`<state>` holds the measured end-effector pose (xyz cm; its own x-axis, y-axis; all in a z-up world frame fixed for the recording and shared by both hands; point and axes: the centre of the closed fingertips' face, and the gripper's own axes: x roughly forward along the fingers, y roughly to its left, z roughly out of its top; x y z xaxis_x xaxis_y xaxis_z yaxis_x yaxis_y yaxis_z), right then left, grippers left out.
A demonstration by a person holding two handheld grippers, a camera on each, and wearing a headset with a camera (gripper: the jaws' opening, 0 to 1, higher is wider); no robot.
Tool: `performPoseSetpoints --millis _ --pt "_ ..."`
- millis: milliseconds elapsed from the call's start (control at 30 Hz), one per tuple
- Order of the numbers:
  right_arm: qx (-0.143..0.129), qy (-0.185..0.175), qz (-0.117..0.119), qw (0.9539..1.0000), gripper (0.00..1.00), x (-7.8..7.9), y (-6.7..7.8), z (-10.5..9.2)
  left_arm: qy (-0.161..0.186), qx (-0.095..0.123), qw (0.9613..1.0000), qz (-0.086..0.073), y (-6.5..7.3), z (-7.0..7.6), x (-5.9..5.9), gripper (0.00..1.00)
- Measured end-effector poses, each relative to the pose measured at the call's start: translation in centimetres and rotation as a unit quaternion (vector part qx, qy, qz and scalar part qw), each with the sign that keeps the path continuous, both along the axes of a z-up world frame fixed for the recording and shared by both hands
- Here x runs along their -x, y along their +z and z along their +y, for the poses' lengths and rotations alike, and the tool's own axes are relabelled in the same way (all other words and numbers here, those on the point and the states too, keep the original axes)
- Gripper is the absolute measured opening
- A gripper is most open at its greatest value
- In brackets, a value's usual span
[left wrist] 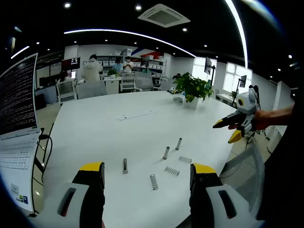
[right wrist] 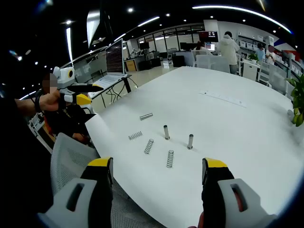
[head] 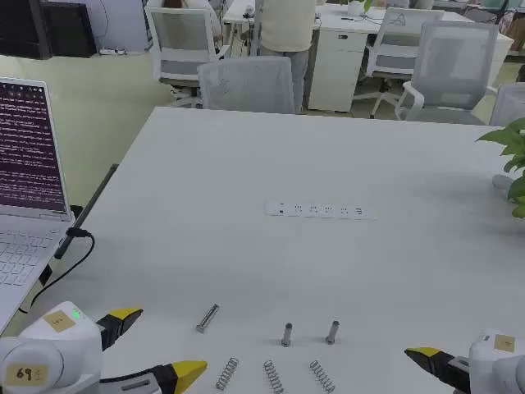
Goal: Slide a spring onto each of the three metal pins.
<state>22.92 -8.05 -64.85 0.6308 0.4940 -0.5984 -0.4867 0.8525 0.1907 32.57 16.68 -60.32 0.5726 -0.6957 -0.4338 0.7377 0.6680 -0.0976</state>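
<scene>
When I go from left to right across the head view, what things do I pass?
laptop → left gripper → lying pin → upright pin → second upright pin → right gripper → plant

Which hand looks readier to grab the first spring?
Probably the left. The left gripper, jaws open, sits close beside the leftmost spring; the right gripper is farther from the rightmost spring.

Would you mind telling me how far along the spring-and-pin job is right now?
Done: nothing; the springs lie loose on the table. In hand: nothing; left gripper and right gripper are open. Remaining: all three, with two upright pins and one fallen pin.
</scene>
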Motion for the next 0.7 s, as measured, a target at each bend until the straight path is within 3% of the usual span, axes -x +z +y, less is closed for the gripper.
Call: performPoseSetpoints --millis 700 --pt "-0.004 -0.010 -0.004 0.9999 0.77 -0.01 0.33 -0.22 0.003 0.000 1.0000 0.002 -0.08 0.50 0.28 0.69"
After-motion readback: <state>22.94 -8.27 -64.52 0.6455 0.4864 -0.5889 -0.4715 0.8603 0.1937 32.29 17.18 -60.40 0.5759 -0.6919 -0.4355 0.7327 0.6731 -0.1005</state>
